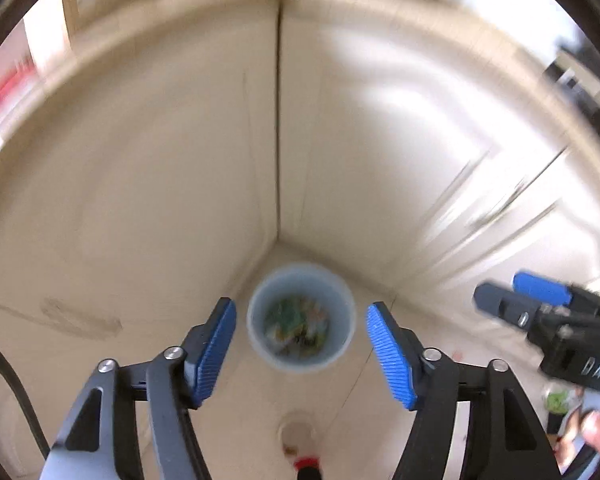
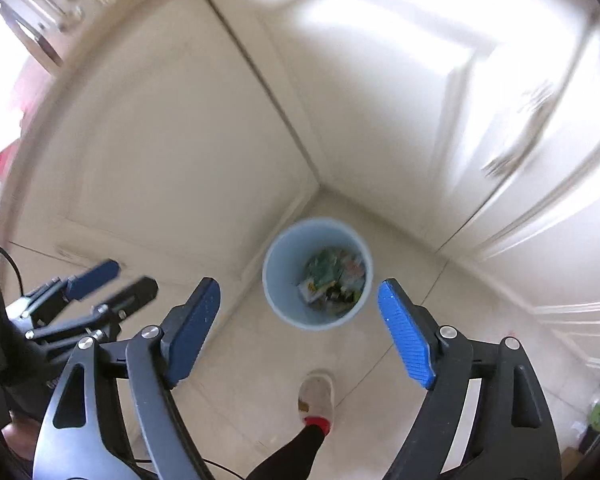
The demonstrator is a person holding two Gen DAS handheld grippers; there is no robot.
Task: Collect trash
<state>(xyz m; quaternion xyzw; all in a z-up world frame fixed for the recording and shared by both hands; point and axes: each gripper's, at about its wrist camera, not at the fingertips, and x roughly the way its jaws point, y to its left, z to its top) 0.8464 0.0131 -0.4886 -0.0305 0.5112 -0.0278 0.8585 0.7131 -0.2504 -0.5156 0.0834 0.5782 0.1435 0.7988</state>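
Observation:
A pale blue waste bin [image 1: 260, 320] [image 2: 284, 280] stands on the floor in the corner where two cream cabinet fronts meet. Crumpled wrappers and other trash [image 1: 296, 326] [image 2: 332, 282] lie in its bottom. Both grippers hang well above it, pointing steeply down. My left gripper [image 1: 300, 312] is open with nothing between its blue pads, and it also shows at the left of the right wrist view [image 2: 112, 276]. My right gripper [image 2: 299, 286] is open and empty too, and it appears at the right edge of the left wrist view [image 1: 520, 296].
Cream cabinet doors [image 2: 172, 152] and white panelled doors [image 2: 500, 128] wall in the corner. The person's foot in a white slipper [image 2: 318, 394] [image 1: 298, 436] stands on the tiled floor just before the bin. A green-labelled bottle [image 2: 598, 412] sits at the far right.

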